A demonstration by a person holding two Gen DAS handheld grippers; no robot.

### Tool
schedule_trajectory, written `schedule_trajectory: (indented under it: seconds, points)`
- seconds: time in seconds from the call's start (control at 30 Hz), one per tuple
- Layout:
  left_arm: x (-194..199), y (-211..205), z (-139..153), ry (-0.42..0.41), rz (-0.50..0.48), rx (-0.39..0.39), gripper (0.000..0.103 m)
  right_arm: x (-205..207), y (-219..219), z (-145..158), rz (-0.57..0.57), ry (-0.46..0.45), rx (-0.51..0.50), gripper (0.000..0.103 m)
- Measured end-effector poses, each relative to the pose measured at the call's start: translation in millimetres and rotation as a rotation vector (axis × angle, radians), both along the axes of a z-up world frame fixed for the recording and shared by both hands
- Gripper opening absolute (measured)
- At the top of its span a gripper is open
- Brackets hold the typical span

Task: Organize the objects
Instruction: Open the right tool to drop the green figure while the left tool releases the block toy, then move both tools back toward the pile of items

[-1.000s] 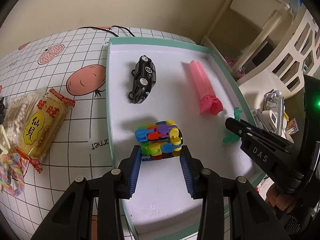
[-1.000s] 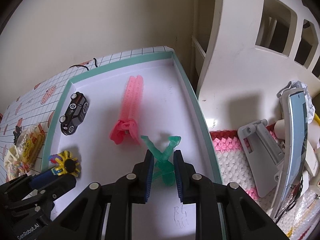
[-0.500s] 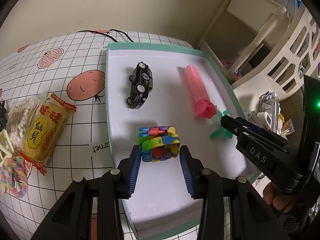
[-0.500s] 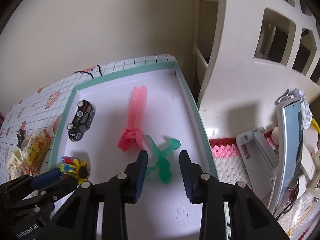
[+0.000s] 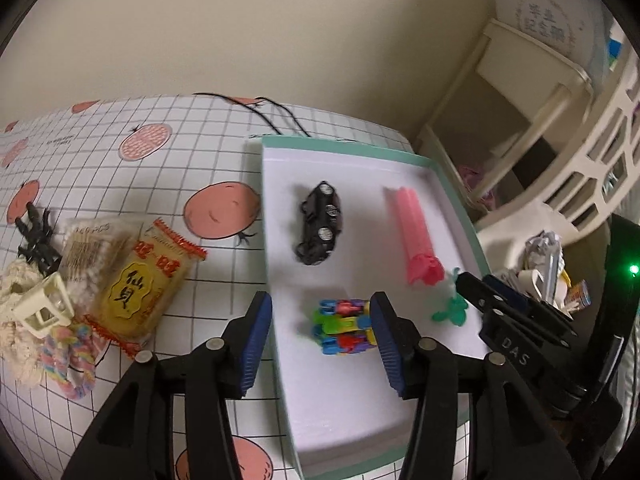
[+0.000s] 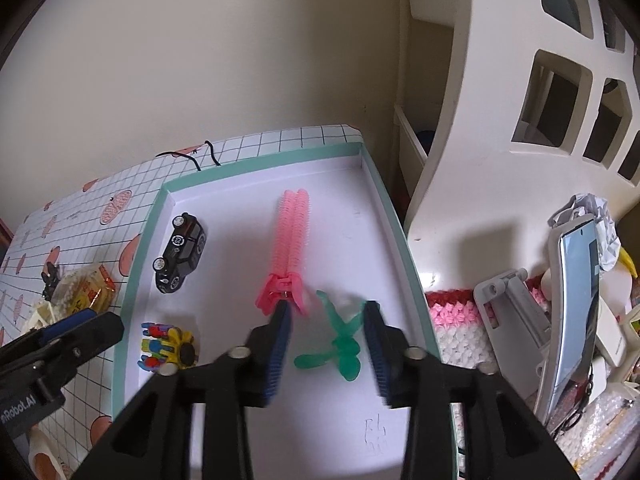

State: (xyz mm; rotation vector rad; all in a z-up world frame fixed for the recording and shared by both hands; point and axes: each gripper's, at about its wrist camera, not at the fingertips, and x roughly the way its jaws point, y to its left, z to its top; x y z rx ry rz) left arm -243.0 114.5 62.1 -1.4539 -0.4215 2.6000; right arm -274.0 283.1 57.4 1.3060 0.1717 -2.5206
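a shallow white tray with a mint-green rim [image 5: 267,216] lies on the grid-patterned surface with tomato prints [image 5: 168,184], its right side close to the surface's right edge. four toys lie in it, one of each. the long pink ribbed plastic clip [image 6: 291,236] has its long axis running from the far wall toward the cameras, its flared end nearest them. the black toy car [image 5: 320,224] lies along nearly the same line, by the tray's left wall, and seems tipped so its wheels show in the left wrist view. the multicoloured block toy [image 5: 346,326] sits near the front left, its long axis across the tray. the translucent green plastic clip [image 6: 340,344] lies crossed like an x just beside the pink clip's flared end, near the right wall

the left gripper [image 5: 320,338] is spread wide and holds nothing; its right finger is beside the block toy, its left finger over the tray's left rim. the right gripper [image 6: 328,344] is also wide and empty, straddling the green clip. the tray's far half is mostly bare

left of the tray, outside it, lie a yellow snack packet [image 5: 140,284], a bag of cotton swabs [image 5: 94,248], a cream hair claw [image 5: 42,310], a pastel twisted rope [image 5: 70,360] and a black toy spider [image 5: 36,232]
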Motion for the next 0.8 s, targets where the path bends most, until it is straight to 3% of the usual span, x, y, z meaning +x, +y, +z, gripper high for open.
schedule_trajectory:
  seconds: [0.2, 0.43, 0.57, 0.63, 0.77, 0.8]
  points:
    - [-1, -13, -6, -0.015, 0.067, -0.018, 0.066, -2, 2, -1, 0.002, -0.003, -0.006, 0.059]
    - [0, -27, -9, -0.019, 0.135, -0.032, 0.091, -2, -3, -2, 0.025, 0.009, -0.003, 0.071]
    - [1, -33, -8, -0.008, 0.160, -0.050, 0.096, 1, -6, -4, 0.037, 0.017, 0.005, 0.075]
    - [2, -36, -8, -0.005, 0.171, -0.059, 0.102, 1, -8, -5, 0.038, 0.020, 0.003, 0.084]
    - [1, -40, -9, -0.001, 0.190, -0.072, 0.103, 2, -9, -8, 0.043, 0.017, -0.005, 0.085]
    - [1, -41, -9, -0.001, 0.195, -0.075, 0.103, 2, -9, -8, 0.042, 0.016, -0.009, 0.090]
